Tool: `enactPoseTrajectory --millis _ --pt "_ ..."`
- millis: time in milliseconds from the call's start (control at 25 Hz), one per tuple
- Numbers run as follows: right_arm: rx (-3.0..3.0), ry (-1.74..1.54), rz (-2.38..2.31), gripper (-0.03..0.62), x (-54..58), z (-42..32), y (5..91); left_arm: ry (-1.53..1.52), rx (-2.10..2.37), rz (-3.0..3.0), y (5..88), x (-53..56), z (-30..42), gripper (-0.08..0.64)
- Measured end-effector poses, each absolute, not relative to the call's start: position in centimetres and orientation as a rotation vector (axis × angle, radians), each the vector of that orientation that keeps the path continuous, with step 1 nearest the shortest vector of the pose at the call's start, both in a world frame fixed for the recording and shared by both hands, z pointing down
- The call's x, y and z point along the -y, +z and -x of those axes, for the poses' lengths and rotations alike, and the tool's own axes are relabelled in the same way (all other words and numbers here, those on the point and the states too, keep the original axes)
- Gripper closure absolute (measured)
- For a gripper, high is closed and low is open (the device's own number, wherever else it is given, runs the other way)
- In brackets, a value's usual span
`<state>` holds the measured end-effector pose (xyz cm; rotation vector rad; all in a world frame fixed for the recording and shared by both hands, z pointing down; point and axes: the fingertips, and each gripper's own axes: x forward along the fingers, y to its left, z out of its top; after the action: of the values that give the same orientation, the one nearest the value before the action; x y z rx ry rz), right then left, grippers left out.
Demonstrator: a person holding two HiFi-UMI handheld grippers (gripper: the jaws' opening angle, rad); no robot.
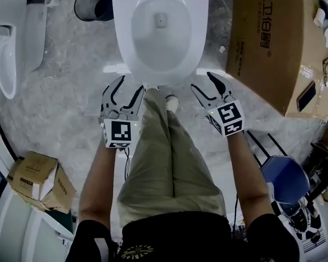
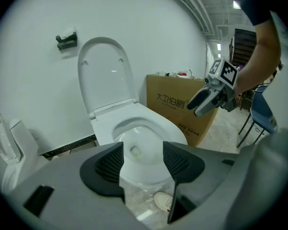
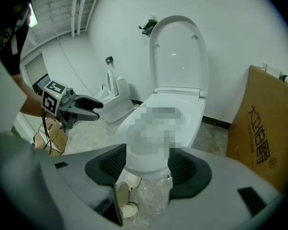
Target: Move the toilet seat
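Observation:
The white toilet (image 1: 159,64) stands straight ahead. Its seat ring (image 2: 170,128) lies flat on the bowl and its lid (image 2: 105,71) stands upright against the wall. My left gripper (image 1: 130,87) hovers open just short of the bowl's front rim, on the left side, with nothing between its fingers. The right gripper (image 1: 203,85) is open too and empty, level with it at the rim's right. Neither touches the toilet. In the right gripper view, the lid (image 3: 180,51) and seat (image 3: 201,104) show beyond the open right gripper (image 3: 146,166), with the left gripper (image 3: 84,108) off to the left.
A large cardboard box (image 1: 273,42) stands right of the toilet. A black bin (image 1: 95,1) and a second white fixture (image 1: 11,42) are on the left. A small cardboard box (image 1: 38,182) and a blue chair (image 1: 284,179) flank the person's legs; a shoe (image 1: 172,102) touches the toilet base.

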<state>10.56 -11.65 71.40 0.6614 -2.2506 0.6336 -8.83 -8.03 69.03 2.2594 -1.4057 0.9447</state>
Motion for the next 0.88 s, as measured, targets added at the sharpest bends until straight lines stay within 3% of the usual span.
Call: enactPoseTrajectory --millis 880 --pt "2.071 0.579 -0.522 0.327 9.9 -10.7 85.1 1.122 1.169 -2.191 82.2 6.0 11.2 0.287"
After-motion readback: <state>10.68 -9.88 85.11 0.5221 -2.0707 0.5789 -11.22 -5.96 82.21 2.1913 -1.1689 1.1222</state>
